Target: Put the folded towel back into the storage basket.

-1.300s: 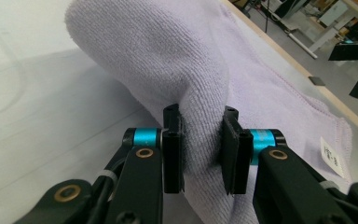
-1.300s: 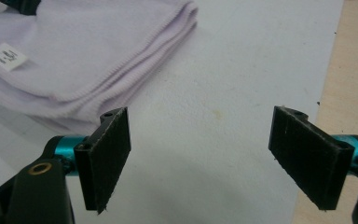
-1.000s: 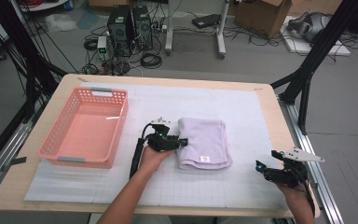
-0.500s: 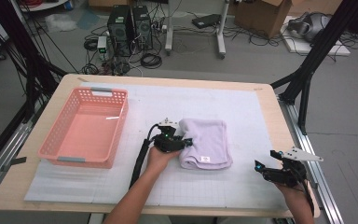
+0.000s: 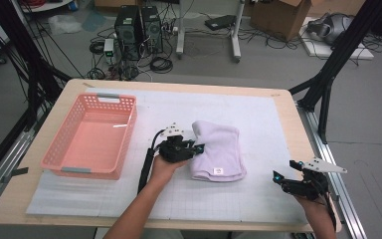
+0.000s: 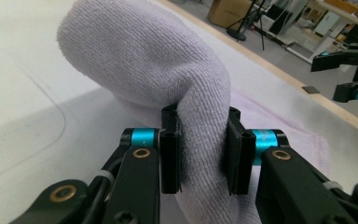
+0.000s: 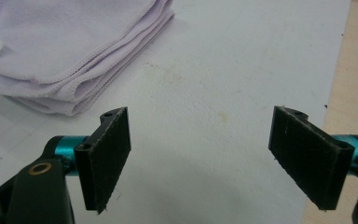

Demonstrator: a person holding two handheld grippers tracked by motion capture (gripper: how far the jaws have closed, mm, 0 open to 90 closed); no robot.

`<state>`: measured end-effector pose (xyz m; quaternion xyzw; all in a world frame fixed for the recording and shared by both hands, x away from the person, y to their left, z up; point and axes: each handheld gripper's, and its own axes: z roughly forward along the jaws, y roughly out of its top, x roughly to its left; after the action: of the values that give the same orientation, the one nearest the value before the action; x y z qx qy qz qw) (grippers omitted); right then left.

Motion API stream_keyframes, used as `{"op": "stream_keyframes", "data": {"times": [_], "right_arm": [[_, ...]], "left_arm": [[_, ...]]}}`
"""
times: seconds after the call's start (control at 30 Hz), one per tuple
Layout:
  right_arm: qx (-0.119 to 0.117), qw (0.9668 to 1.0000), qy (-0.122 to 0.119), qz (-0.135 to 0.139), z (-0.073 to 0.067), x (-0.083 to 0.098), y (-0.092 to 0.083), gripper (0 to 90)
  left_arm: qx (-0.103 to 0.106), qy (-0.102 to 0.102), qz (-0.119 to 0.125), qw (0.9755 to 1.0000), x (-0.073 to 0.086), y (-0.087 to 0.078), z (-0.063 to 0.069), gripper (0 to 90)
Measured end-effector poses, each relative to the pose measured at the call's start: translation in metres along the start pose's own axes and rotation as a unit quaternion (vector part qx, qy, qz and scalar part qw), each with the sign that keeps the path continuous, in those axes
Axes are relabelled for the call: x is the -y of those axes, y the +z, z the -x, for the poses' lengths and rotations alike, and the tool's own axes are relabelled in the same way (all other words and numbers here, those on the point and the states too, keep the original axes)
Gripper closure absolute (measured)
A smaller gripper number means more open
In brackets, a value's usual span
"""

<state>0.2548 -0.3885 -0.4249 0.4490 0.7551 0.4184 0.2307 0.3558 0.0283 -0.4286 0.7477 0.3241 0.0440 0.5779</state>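
The left gripper (image 5: 191,148), near the middle of the high view, is squeezing a bunched fold of the purple towel (image 5: 219,149), and its jaws have just been closing on it. The towel is lying on the white mat (image 5: 258,119), right of the pink basket (image 5: 92,134). The right gripper (image 5: 291,179), at the lower right, is holding its jaws wide apart over the mat with nothing between them.

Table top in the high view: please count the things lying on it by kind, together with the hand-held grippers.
Pink basket: 1
Folded lilac towel: 1
White mat: 1
Grippers: 2, the left gripper shut on the towel's edge, the right gripper open over the mat
Total: 5
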Motion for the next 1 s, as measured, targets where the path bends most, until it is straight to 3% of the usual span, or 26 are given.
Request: {"op": "stream_keyframes", "data": {"times": [0.3, 0.6, 1.0], "right_arm": [[-0.001, 1.0, -0.002, 0.0, -0.001, 0.0, 0.001, 19.8], [-0.001, 1.0, -0.004, 0.002, -0.002, -0.001, 0.002, 19.8], [-0.002, 1.0, -0.004, 0.002, -0.002, -0.002, 0.002, 19.8]], "left_arm": [[0.029, 0.045, 0.027, 0.9982, -0.013, -0.018, 0.011, 71.8], [0.039, 0.058, 0.047, 0.9965, -0.02, -0.033, 0.011, 72.2], [0.047, 0.091, 0.095, 0.9902, -0.037, -0.06, 0.016, 72.2]]}}
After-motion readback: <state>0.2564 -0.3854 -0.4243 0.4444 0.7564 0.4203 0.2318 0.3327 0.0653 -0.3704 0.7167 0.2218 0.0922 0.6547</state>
